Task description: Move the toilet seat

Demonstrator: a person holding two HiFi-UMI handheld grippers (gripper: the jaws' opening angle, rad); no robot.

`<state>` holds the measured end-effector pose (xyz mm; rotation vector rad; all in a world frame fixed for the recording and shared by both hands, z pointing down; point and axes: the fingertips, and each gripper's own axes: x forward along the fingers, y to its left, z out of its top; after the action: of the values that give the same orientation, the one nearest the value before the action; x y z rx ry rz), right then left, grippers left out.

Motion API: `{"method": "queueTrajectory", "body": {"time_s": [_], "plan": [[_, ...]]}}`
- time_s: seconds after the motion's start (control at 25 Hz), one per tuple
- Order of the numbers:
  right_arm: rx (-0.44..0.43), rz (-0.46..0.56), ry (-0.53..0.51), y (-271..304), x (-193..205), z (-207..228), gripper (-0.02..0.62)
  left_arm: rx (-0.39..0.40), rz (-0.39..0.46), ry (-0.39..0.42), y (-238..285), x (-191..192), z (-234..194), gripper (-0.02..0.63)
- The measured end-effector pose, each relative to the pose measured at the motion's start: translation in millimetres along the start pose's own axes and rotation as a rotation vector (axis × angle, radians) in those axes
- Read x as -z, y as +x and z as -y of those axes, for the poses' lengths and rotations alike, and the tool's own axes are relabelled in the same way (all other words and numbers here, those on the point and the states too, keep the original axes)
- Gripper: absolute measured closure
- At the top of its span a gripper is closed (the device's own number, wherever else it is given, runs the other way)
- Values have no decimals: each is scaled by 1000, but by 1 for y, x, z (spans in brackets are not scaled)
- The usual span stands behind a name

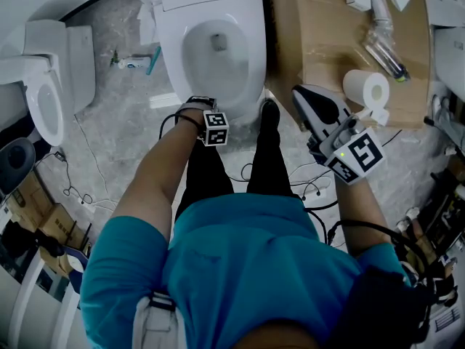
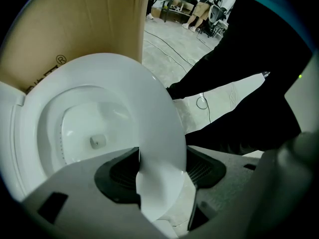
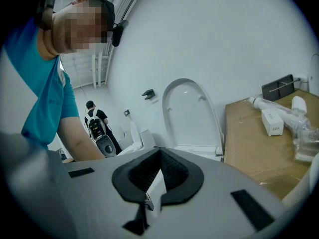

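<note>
Where the left gripper (image 1: 199, 103) meets the toilet, its jaws are clamped on the near front rim of the toilet seat (image 2: 152, 118). The seat is judged rigid, smooth and slippery. To the right, the right gripper (image 3: 152, 187) is held clear, jaws together and empty. Farther off, the lid (image 3: 192, 114) stands upright.

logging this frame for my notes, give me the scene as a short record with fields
left gripper: jaws clamped on front rim of toilet seat
right gripper: shut, empty, held off to the right
toilet seat: over the bowl; lifted or not, cannot tell
lid: raised upright
on the right: cardboard box with toilet roll on it
</note>
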<state>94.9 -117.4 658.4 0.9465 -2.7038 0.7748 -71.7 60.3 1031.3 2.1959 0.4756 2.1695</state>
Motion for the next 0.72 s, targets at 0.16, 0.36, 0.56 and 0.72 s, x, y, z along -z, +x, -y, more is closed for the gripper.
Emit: {"method": "queueTrajectory", "body": {"time_s": [0.16,0.36,0.56,0.72], "plan": [[1,12,-11,0,-12,-6,597,-21,26,0,-12,-1,2,327],[1,18,-23,0,-22,-15,597,-55,55,2,-27,-1,3,331],[1,29,-25,-2,-32,-20,597,-97,97,8,-47,-3,4,337],[-5,35,-32,-3,-41,-25,597,-153,143,-9,-65,-3,4,345]]}}
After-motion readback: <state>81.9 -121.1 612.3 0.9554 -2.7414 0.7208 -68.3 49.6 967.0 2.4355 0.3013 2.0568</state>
